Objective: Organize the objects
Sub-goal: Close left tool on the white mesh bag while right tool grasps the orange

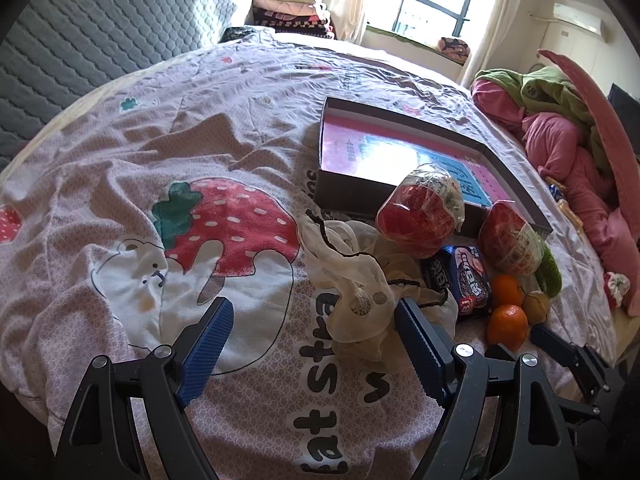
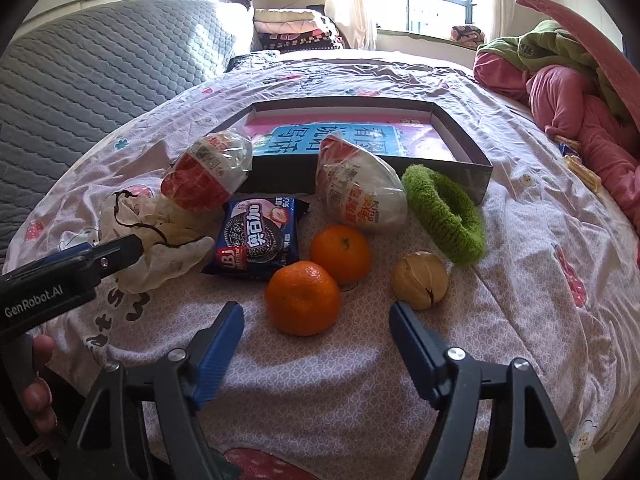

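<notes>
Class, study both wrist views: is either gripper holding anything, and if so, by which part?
Nothing is held. The left gripper stands open around the mesh bag, and the right gripper is open just short of the near orange.

Two oranges (image 2: 320, 276) before the box (image 2: 460, 168) — cookie packet (image 2: 260, 236) left.

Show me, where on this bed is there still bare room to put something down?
Free: the bedspread left of the mesh bag, and the box interior, holding only a flat booklet. Crowded: between box and grippers, where oranges, cookie packet and green scrunchie cluster.
</notes>
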Action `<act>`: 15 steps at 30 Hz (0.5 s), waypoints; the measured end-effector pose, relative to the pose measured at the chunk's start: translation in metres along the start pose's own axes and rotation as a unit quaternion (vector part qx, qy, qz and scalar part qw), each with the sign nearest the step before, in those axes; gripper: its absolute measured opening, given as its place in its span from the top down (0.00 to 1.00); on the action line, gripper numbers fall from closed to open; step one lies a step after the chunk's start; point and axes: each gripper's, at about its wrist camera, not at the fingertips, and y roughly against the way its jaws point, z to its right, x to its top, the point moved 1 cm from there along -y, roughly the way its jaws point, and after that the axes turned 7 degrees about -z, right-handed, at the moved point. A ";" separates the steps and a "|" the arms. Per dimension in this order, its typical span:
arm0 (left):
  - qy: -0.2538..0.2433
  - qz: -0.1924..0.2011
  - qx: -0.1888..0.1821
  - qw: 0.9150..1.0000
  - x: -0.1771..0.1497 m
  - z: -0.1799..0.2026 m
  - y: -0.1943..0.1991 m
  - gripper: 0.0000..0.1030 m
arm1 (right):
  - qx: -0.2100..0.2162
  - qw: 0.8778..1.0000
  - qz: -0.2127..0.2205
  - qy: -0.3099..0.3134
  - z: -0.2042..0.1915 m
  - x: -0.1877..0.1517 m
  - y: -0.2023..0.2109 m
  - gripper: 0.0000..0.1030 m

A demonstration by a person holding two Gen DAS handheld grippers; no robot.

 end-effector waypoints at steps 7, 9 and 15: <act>0.004 -0.015 -0.031 0.999 0.005 0.002 -0.009 0.19 | 0.005 1.000 -0.006 -0.010 0.001 0.000 -0.006 0.33; 0.005 -0.023 -0.038 0.999 0.007 0.003 -0.013 0.20 | 0.005 1.000 -0.006 -0.014 0.001 0.000 -0.008 0.37; 0.008 -0.033 -0.058 0.998 0.014 0.005 -0.020 0.41 | 0.003 1.000 -0.004 -0.020 0.002 0.003 -0.012 0.49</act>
